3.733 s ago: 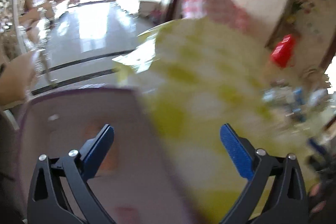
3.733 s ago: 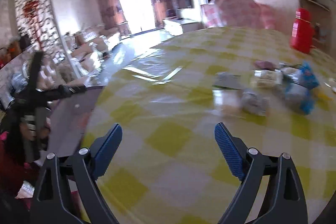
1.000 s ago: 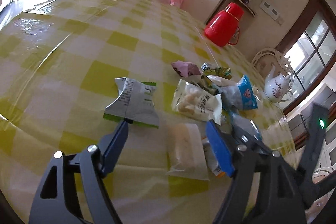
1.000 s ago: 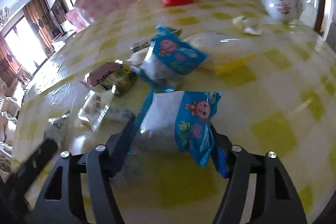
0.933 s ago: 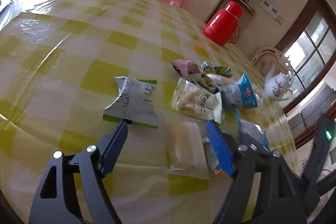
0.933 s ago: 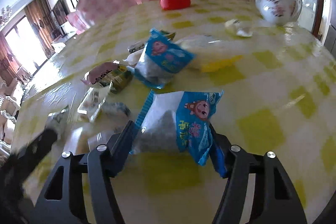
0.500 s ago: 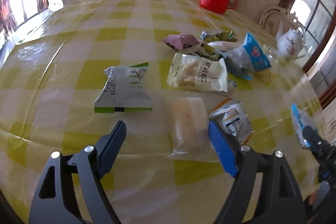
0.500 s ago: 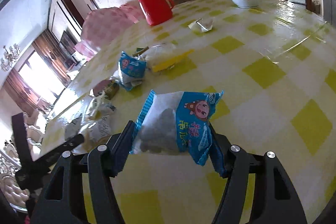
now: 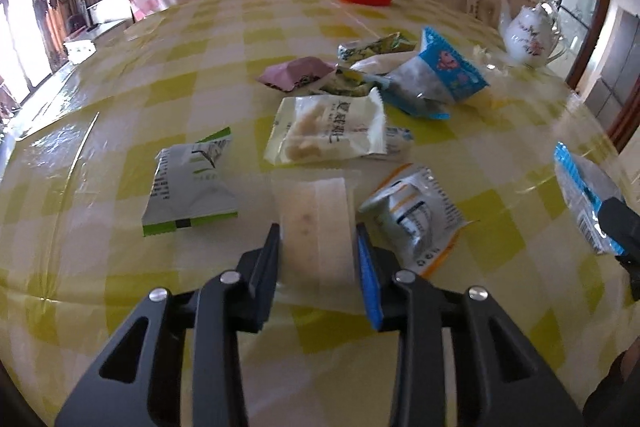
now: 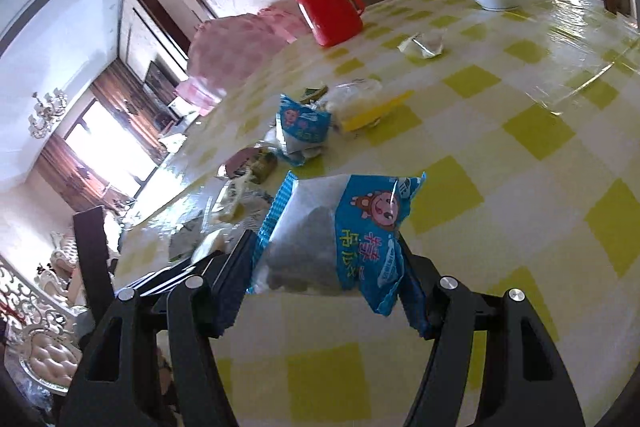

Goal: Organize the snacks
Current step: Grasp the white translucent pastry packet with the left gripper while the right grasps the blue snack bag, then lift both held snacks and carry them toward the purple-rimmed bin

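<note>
Risk on the left: that clear packet [image 9: 316,227] is slick and flat, so the left gripper [image 9: 318,247], jaws closed in on its sides, could squeeze it out onto the table [image 9: 120,75]. Right gripper [image 10: 326,267] is pinching the blue packet [image 10: 340,235] above the cloth; it sags forward and might slip.

We see both views brightly lit by daylight, with the windows [image 10: 108,151] blown out to white and glare streaking across the glossy checked tablecloth [image 10: 576,39]. Fisheye distortion bends the room and curves the table edge, and dark vignetting fills the corners. The pale snack packet [image 9: 316,227] near the left lens looks soft and blurred, while the blue-and-white packet [image 10: 340,239] in the right view is fairly sharp.
</note>
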{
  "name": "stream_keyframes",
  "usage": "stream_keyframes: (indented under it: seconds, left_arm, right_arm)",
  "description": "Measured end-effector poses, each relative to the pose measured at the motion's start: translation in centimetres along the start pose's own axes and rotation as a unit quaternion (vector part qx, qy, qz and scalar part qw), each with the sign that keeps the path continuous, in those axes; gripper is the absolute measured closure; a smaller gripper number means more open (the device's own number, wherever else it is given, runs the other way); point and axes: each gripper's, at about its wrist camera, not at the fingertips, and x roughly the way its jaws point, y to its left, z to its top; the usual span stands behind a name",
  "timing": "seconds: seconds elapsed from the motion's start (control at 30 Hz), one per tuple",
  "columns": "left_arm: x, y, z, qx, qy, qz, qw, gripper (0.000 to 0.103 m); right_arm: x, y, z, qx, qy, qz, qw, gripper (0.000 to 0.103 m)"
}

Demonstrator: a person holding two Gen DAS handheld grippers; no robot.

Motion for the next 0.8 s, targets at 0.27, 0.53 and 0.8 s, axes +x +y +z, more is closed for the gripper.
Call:
stream_keyframes:
  seconds: [0.27,0.53,0.8]
  left_arm:
    - [-0.7,-0.2,0.2,-0.003,-0.025,0.002,0.9997,0.067]
    - [-1.0,0.2,0.2,-0.015,-0.031,-0.001,0.9994,0.067]
    - [-1.0,1.0,0.2,-0.037,-0.031,-0.009,0.9988,0.067]
  right_arm:
    - [-0.3,0.7,-0.2,-0.009,0.002,0.011,1.000,0.039]
    - [0.6,-0.1,-0.3,-0.008,0.004,-0.023,1.000,0.039]
    - [1.1,-1.0,-0.3,-0.004,0.003,-0.054,0.999,0.039]
